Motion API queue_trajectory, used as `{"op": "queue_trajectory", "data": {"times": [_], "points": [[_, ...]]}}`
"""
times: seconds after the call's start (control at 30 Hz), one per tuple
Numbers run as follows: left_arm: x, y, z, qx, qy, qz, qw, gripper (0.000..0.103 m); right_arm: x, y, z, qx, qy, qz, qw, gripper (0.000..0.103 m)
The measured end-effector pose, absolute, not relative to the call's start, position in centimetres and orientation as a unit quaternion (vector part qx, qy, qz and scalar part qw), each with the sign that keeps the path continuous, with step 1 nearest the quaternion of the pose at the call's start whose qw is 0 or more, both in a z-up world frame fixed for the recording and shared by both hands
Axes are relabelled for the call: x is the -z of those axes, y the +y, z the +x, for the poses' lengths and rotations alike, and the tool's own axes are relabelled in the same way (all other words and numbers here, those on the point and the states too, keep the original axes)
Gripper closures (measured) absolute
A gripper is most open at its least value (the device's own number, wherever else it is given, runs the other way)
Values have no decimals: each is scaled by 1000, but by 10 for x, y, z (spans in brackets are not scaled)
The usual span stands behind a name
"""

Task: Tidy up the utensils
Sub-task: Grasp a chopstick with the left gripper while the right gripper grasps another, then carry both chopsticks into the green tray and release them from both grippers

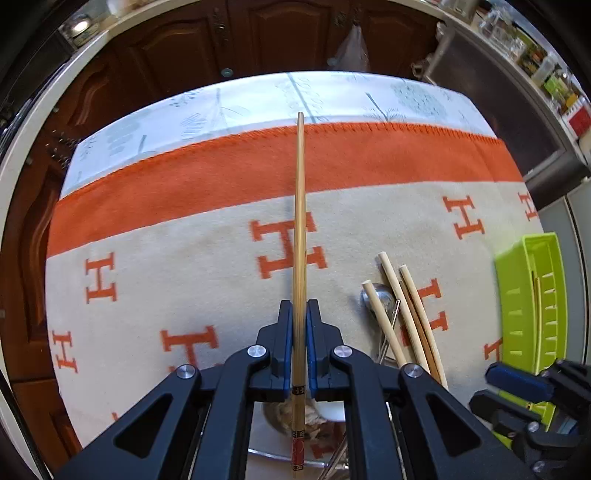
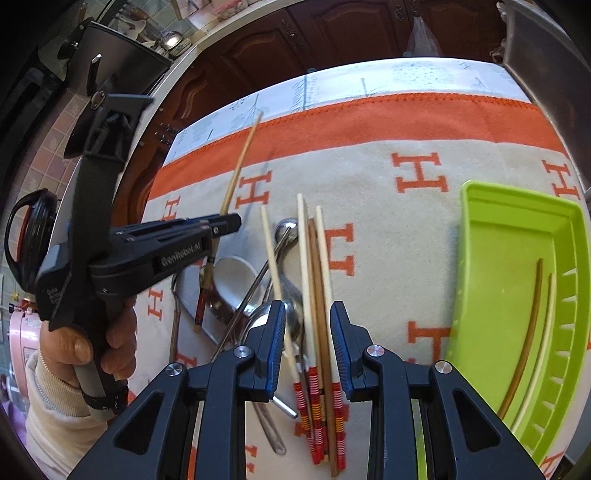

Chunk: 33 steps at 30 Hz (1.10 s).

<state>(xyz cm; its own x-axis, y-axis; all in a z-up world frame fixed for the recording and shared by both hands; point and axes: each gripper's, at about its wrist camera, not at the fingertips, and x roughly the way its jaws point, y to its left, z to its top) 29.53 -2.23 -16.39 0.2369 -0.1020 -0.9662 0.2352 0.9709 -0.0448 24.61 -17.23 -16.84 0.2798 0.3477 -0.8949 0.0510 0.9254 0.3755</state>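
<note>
My left gripper (image 1: 299, 306) is shut on a brown bamboo chopstick (image 1: 300, 221) that points away over the table; it also shows in the right wrist view (image 2: 242, 162), held in the left gripper (image 2: 225, 221). My right gripper (image 2: 308, 314) is open, its jaws on either side of a bundle of pale and brown chopsticks (image 2: 314, 280) lying on the cloth. The bundle also shows in the left wrist view (image 1: 402, 314). A lime green tray (image 2: 491, 295) at the right holds two chopsticks (image 2: 532, 317).
Metal spoons (image 2: 286, 230), a white ceramic spoon (image 2: 231, 277) and other metal cutlery lie left of the chopstick bundle. The table carries a beige cloth with orange H letters (image 1: 207, 280). Dark wooden cabinets (image 1: 258, 33) stand beyond the far edge.
</note>
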Motion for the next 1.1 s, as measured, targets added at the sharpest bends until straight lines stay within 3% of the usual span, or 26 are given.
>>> {"op": "queue_trajectory", "data": {"times": [0.43, 0.87, 1.1], "points": [[99, 27, 221, 122, 576, -12, 808, 99, 194, -139, 234, -121, 639, 144, 746, 87], [121, 36, 151, 139, 585, -83, 794, 99, 212, -114, 242, -108, 652, 92, 745, 90], [130, 27, 141, 142, 589, -79, 791, 99, 209, -103, 238, -99, 639, 52, 761, 98]]}}
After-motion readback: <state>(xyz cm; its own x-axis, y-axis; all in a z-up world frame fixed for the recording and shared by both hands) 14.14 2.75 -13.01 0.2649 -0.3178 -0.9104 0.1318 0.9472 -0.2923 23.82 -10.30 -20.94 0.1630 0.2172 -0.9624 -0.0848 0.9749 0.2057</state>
